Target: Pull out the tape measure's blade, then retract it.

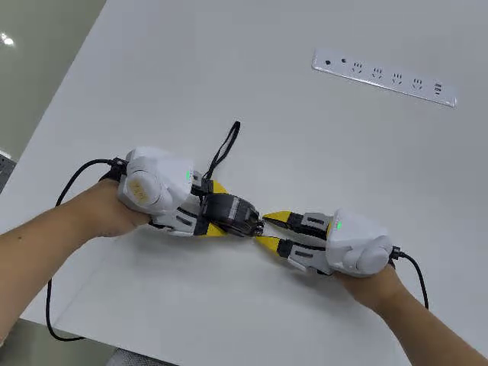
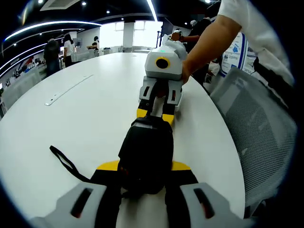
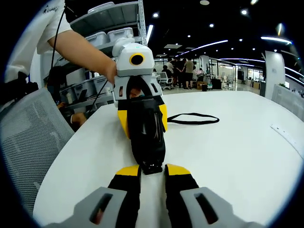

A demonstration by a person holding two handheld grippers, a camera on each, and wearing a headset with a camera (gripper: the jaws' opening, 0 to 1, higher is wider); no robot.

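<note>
Your left gripper (image 1: 214, 208) has its jaws closed on the black tape measure (image 1: 232, 215), clamping the case across its sides just above the white table (image 1: 305, 152), with the wrist strap (image 1: 225, 149) trailing away behind. No blade is out, so you appear to be at the first step: taking hold of the blade's end hook (image 3: 152, 167). Your right gripper (image 1: 271, 229) has its yellow-tipped jaws narrowly apart on either side of that hook, but you cannot tell whether they are pinching it. Next you likely need a firm pinch there, then a straight pull rightward while the left holds the case steady.
</note>
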